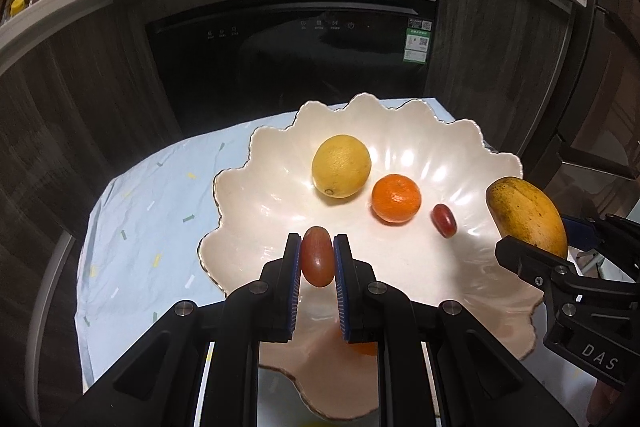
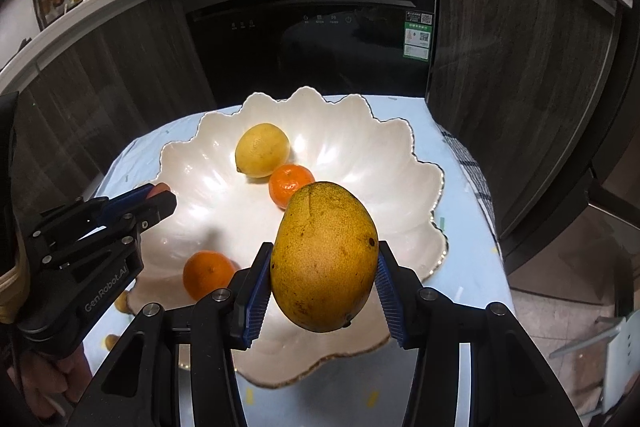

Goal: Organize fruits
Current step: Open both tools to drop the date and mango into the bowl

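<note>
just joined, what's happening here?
A person is loading fruit into the scalloped white bowl. The left hand-held gripper is shut on a red grape tomato over the bowl; the right hand-held gripper holds a mango above it. A lemon and mandarin already lie inside.

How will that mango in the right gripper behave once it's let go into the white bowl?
The mango looks heavy for a two-finger hold, bulging well past the right gripper. Its rounded, egg-like shape would probably roll down the glossy curved bowl toward the lemon and tangerine. The smooth skin may be slippery.
</note>
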The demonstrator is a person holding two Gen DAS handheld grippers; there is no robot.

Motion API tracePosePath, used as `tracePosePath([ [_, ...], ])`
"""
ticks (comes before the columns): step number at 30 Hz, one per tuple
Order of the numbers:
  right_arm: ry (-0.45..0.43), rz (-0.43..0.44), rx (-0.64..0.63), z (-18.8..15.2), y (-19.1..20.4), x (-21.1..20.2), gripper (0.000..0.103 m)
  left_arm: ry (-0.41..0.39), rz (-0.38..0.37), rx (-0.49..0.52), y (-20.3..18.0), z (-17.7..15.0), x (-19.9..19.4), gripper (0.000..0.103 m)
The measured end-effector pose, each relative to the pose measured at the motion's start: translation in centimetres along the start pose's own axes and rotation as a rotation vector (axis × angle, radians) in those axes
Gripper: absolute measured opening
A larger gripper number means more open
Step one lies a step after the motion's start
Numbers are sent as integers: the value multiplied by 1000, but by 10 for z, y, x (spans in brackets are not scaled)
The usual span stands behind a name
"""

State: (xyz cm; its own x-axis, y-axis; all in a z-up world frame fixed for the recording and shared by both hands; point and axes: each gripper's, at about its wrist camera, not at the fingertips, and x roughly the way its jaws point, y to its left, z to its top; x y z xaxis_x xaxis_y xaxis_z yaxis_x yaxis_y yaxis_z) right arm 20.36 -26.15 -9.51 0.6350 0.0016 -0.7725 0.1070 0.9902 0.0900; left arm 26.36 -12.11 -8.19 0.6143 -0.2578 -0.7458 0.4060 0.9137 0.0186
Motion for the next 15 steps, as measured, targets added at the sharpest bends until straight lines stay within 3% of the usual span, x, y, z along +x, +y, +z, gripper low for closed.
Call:
tracePosePath([
  [12, 46, -17, 14, -1, -3, 20, 51, 55, -9, 3, 3, -2, 18, 19],
  [15, 21, -33, -3, 2, 0, 15, 58, 52, -6, 9, 3, -3, 16, 33],
])
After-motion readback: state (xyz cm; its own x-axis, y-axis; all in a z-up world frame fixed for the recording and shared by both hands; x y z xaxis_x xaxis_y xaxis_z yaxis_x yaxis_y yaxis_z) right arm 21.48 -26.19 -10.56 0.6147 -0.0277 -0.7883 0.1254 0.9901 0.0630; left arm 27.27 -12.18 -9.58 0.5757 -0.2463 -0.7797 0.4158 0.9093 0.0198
